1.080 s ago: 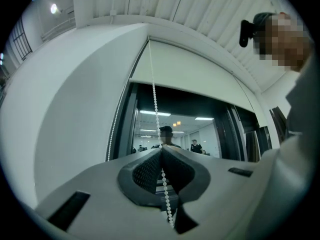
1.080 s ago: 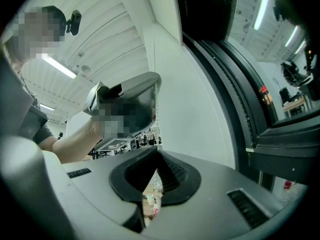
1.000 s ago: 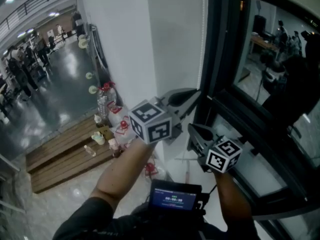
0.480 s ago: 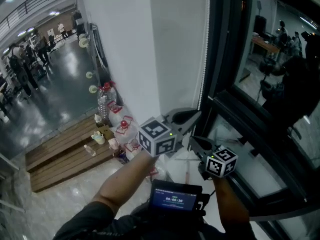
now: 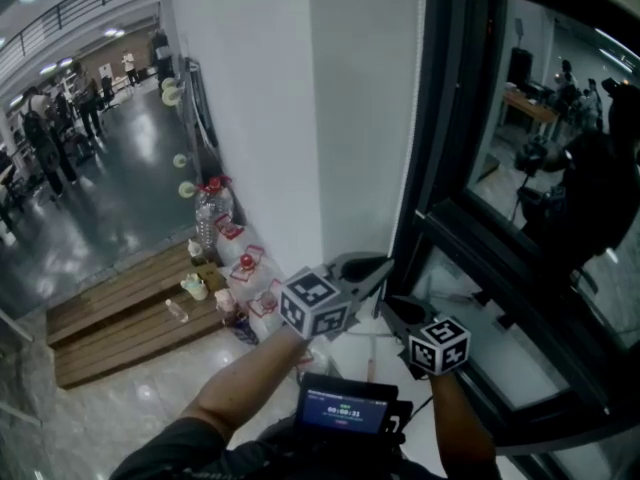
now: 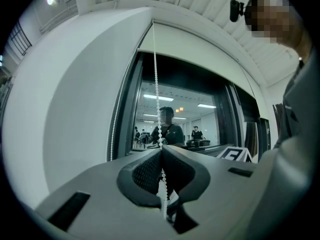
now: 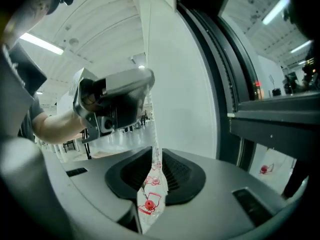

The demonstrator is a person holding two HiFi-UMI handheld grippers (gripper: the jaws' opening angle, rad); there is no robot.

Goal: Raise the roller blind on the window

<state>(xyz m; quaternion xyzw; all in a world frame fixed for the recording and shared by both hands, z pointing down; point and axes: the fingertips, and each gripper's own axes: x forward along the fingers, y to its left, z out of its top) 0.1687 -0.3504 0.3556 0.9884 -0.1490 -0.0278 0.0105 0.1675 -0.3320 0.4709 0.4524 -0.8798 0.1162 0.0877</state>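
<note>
tight here: white pillar (image 5: 300, 118) on the left, dark window frame (image 5: 445, 168) on the right, and the bead chain (image 5: 414, 138) hanging straight down the narrow strip between them. room opens up leftward, out over the shiny floor (image 5: 110, 198); bottles (image 5: 205, 213) and a wooden platform (image 5: 110, 318) crowd the pillar's foot, well below.

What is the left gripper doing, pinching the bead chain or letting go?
Pinching it: the left gripper has its jaws pressed together on the white bead chain.
</note>
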